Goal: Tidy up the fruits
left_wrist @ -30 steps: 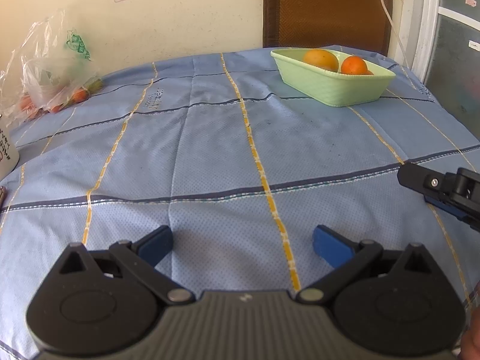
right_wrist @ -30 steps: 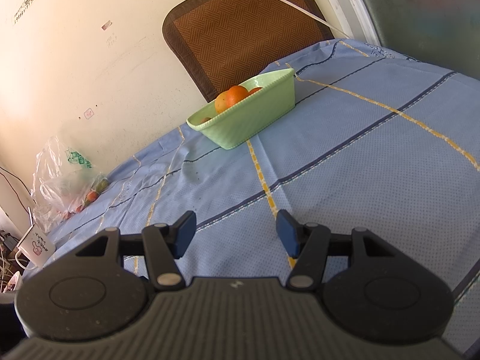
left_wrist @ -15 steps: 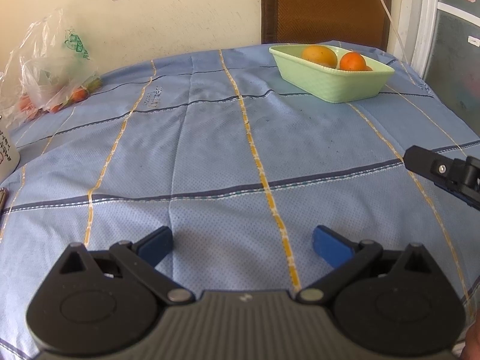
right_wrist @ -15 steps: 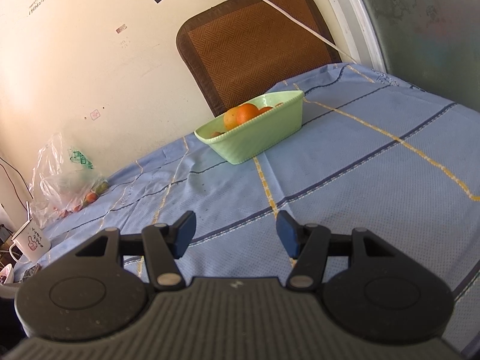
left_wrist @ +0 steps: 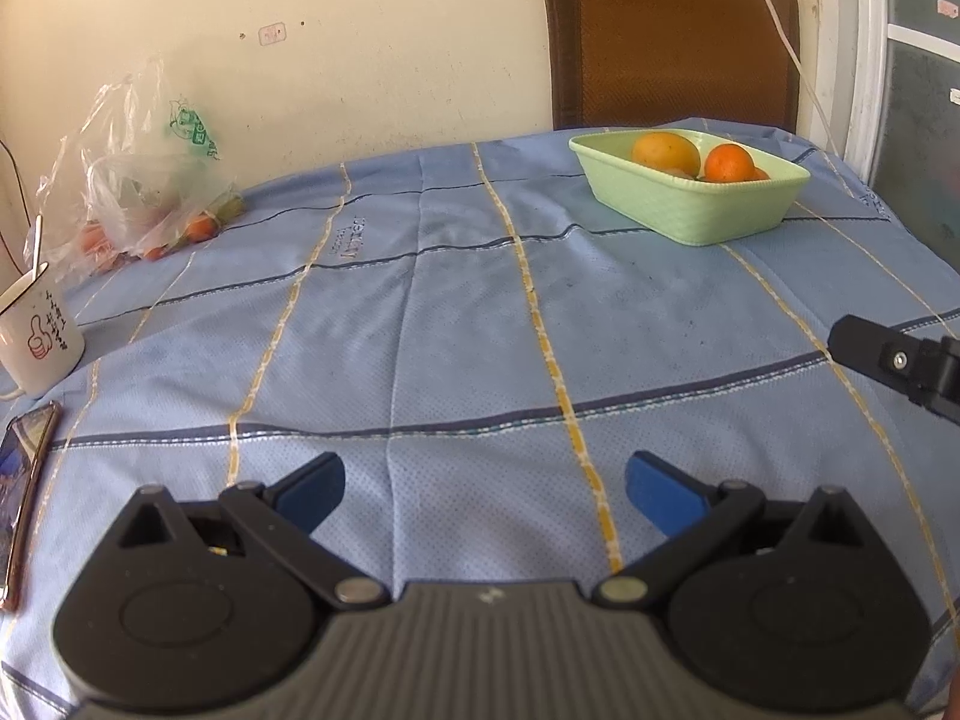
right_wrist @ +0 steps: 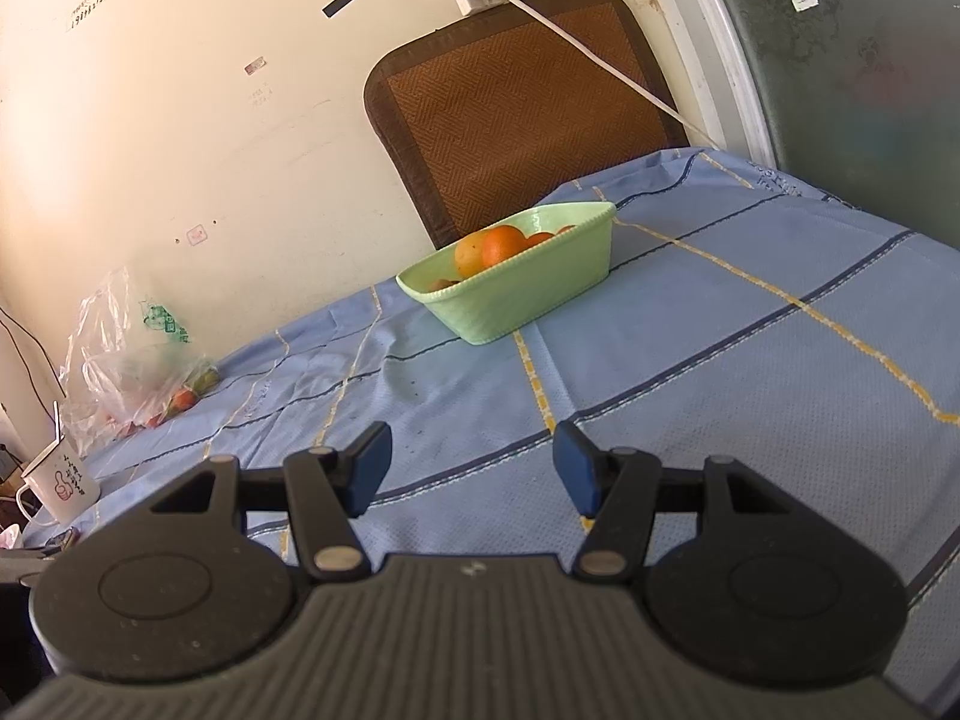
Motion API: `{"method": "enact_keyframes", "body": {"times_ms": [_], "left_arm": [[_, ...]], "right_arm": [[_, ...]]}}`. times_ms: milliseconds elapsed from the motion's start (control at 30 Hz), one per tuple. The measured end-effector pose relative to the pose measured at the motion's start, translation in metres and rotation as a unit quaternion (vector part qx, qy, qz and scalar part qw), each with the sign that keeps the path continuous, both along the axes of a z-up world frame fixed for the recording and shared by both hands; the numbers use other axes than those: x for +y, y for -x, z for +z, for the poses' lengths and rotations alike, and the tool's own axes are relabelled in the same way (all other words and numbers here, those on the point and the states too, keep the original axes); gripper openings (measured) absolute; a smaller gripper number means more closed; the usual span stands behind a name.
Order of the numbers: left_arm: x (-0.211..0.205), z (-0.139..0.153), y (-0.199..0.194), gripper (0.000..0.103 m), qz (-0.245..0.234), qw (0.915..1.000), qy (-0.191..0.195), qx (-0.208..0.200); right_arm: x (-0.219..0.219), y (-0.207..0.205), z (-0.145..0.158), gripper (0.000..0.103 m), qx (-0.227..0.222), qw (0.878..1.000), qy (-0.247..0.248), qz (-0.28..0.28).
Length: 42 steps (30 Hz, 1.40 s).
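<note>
Fruits: we see oranges (left_wrist: pixel 666 151) already sitting in the green basket (left_wrist: pixel 690 210) at the far right of the bench (left_wrist: pixel 456 312); a smaller orange one (left_wrist: pixel 728 162) sits beside the big one, plus others we can't make out.
Basket pos: upright, near the chair back (left_wrist: pixel 672 36), well apart from both grippers.
Left hand-held gripper (left_wrist: pixel 485 489): jaws spread wide, nothing btwn them, hovers over bare cloth at the near edge.
Right hand-held gripper (right_wrist: pixel 472 465): also wide apart, empty, pointing twd the basket; its tip shows at the right edge of the left view.
Leftover fruit: a clear plastic bag (left_wrist: pixel 138 180) at far left holds small orange-red and green pieces; can't tell exactly what.
Other stuff: white mug (left_wrist: pixel 39 339) w/ spoon and a phone (left_wrist: pixel 24 480) at the left edge, not part of the job as we read it.
Progress: we judge it partly done, maybe near finished. No loose fruit on the cloth.
Left to do: prob. the bagged fruit, if it counts; both grippers are free for it.
</note>
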State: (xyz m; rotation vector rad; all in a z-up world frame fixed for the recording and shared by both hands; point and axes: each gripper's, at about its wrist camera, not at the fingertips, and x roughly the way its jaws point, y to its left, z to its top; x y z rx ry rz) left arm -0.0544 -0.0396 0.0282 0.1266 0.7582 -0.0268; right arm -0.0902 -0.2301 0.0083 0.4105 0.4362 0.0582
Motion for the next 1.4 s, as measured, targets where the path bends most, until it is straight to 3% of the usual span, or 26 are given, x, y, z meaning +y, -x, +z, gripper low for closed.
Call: {"method": "enact_keyframes", "body": {"times_ms": [1400], "left_arm": [[-0.0004,-0.0038,0.0037,0.103,0.021,0.9993,-0.03,-0.005]], "right_arm": [[0.0,0.0019,-0.002,0.062,0.004,1.0,-0.007,-0.004]]}}
